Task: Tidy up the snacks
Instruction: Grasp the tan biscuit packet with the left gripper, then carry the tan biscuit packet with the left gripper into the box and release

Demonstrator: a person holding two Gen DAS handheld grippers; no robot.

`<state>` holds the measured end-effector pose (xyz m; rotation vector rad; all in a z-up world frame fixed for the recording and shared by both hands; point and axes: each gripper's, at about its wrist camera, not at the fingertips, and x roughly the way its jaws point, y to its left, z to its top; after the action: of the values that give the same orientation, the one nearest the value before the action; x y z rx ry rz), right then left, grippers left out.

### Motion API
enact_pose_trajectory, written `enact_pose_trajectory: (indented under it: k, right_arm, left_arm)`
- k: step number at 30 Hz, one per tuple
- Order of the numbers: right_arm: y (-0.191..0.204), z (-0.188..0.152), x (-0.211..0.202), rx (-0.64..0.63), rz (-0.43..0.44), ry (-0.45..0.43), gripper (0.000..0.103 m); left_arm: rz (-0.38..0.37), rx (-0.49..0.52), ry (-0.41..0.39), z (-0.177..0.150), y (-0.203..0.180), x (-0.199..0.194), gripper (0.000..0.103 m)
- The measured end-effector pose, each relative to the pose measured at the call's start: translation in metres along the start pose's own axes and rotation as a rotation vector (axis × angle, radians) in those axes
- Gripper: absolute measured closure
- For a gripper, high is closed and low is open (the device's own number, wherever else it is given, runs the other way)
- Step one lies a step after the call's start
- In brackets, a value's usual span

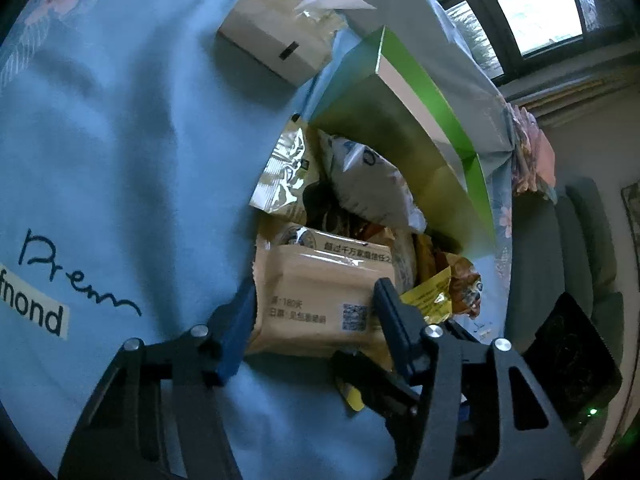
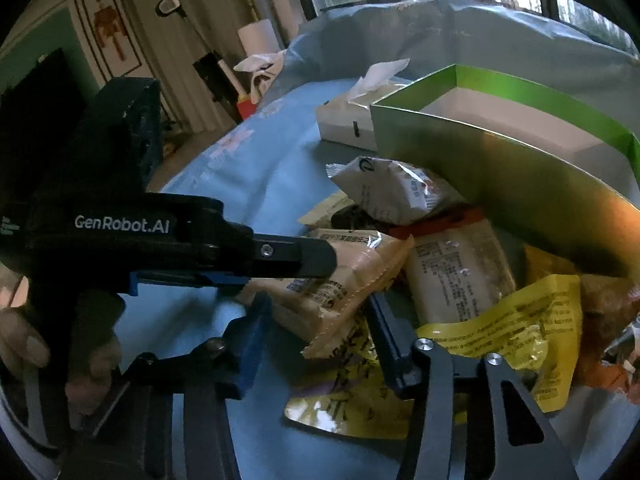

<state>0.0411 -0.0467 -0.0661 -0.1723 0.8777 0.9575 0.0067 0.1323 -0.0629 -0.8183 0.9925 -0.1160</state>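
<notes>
A pile of snack packets lies on a blue bedsheet [image 1: 120, 140] beside an open green box [image 1: 420, 92], also in the right wrist view [image 2: 500, 120]. My left gripper [image 1: 316, 316] has its fingers either side of a tan packet [image 1: 320, 292]; in the right wrist view that packet [image 2: 348, 280] sits between the left gripper's fingers [image 2: 304, 256]. My right gripper [image 2: 320, 344] is open around the tan packet's lower end, above a gold foil packet [image 2: 352, 404]. A white packet [image 1: 368, 184], a yellow packet [image 2: 520, 332] and a cream packet [image 2: 460, 276] lie in the pile.
A white tissue box [image 1: 276, 44] stands beyond the pile, left of the green box. A grey sofa [image 1: 568, 248] is past the bed's edge. Windows are at the back. A hand [image 2: 28, 344] holds the left gripper's handle.
</notes>
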Motion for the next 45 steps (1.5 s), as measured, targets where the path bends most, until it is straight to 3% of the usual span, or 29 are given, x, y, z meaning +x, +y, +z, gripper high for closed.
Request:
enact_pose_trajectory:
  k: [10, 23, 36, 45]
  right_arm:
    - [-0.003, -0.001, 0.001, -0.007, 0.008, -0.012, 0.068]
    - [0.002, -0.002, -0.037, -0.013, -0.016, -0.118, 0.069]
    - [-0.025, 0.023, -0.084, 0.003, -0.117, -0.268, 0.069]
    - [-0.052, 0.037, -0.101, 0.030, -0.170, -0.344, 0.069]
  left_arm:
    - [0.013, 0.026, 0.000, -0.005, -0.006, -0.003, 0.053]
    - [-0.010, 0.136, -0.055, -0.011, -0.045, -0.020, 0.054]
    - [-0.016, 0.343, -0.132, 0.017, -0.121, -0.005, 0.053]
    - [-0.045, 0.422, -0.145, 0.042, -0.154, 0.016, 0.053]
